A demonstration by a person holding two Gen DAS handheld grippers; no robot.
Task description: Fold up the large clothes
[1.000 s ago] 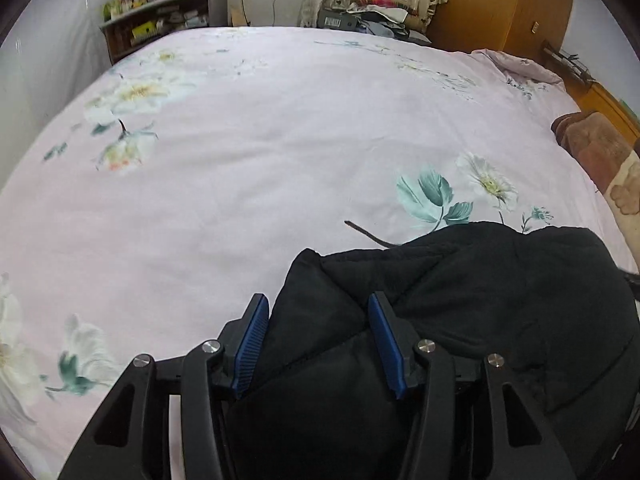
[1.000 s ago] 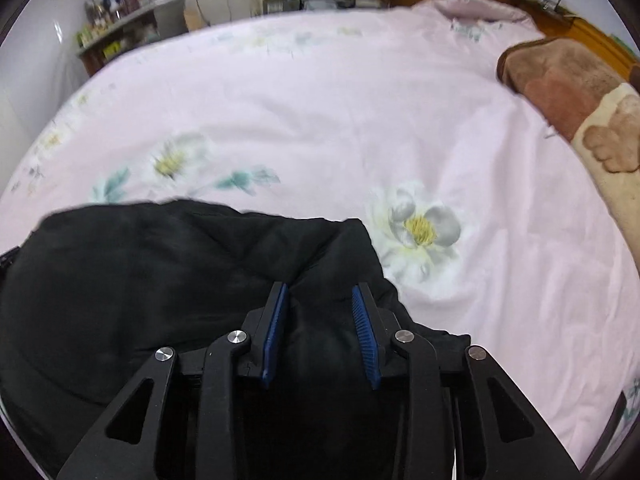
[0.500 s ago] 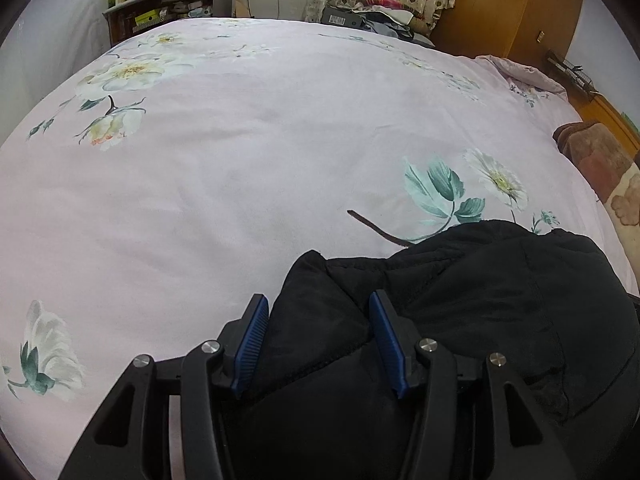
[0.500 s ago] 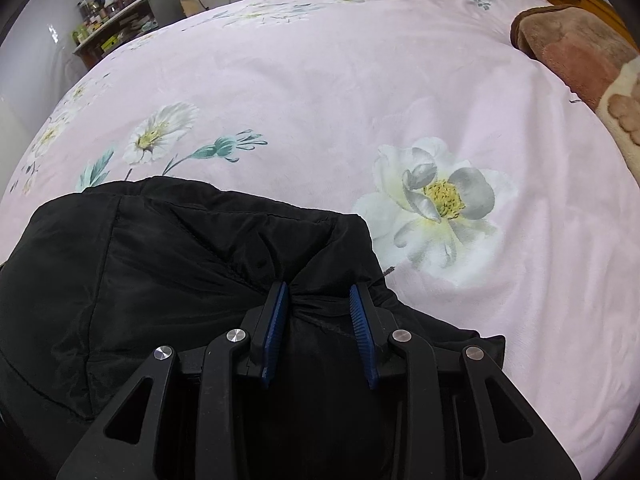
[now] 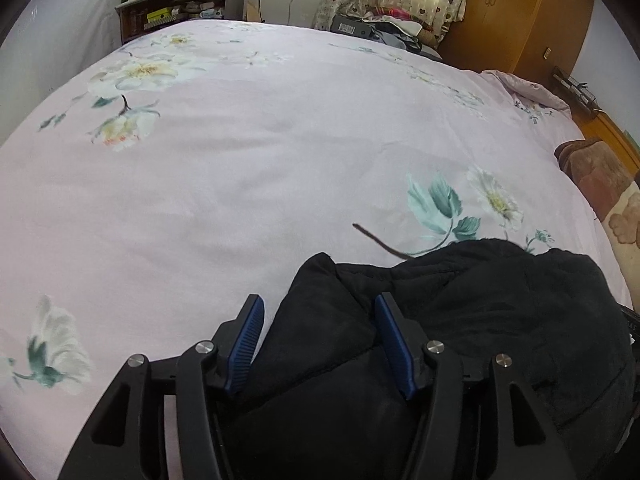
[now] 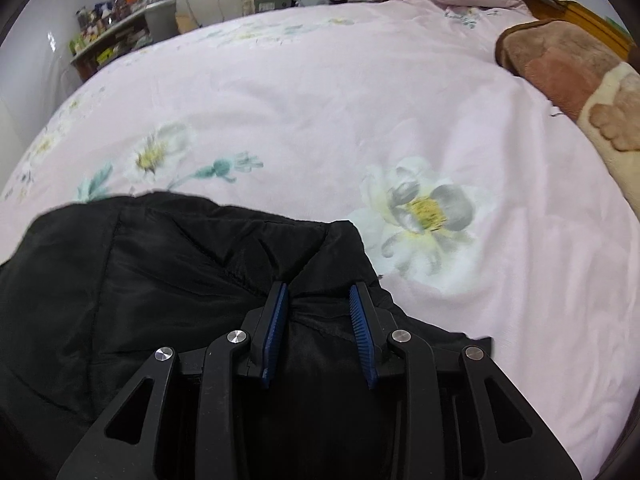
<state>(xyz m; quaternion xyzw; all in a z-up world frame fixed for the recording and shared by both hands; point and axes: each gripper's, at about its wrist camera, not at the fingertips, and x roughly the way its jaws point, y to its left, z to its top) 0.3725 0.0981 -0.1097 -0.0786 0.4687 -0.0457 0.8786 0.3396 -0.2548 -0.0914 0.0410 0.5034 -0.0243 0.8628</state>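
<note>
**Black coat bunched at the near edge of the bed, a claw at each corner**

The coat (image 5: 480,320) lies on the pink flowered bedspread (image 5: 260,180) at the near side of the bed, padded and black, its far edge rumpled into a ridge; in the left wrist view it fills the near right, in the right wrist view the near left.

The left claw (image 5: 318,342) has just been opening; its blue pads (image 5: 394,340) stand fairly wide apart with a fold of the coat's left corner between them; a strip of bedspread shows between the left pad and the cloth, and the right pad lies against the fold; the pads do not pinch it.

The right claw (image 6: 320,330) is partly closed on the coat's right corner; the cloth gathers into pulled creases between its pads (image 6: 362,328), which press on it from both sides.

A brown plush blanket (image 6: 560,64) lies on the far right of the bed, well apart from the coat; a shelf (image 5: 176,4) with clutter stands beyond the bed's far left corner; a wooden wardrobe (image 5: 516,12) is at far right.
</note>
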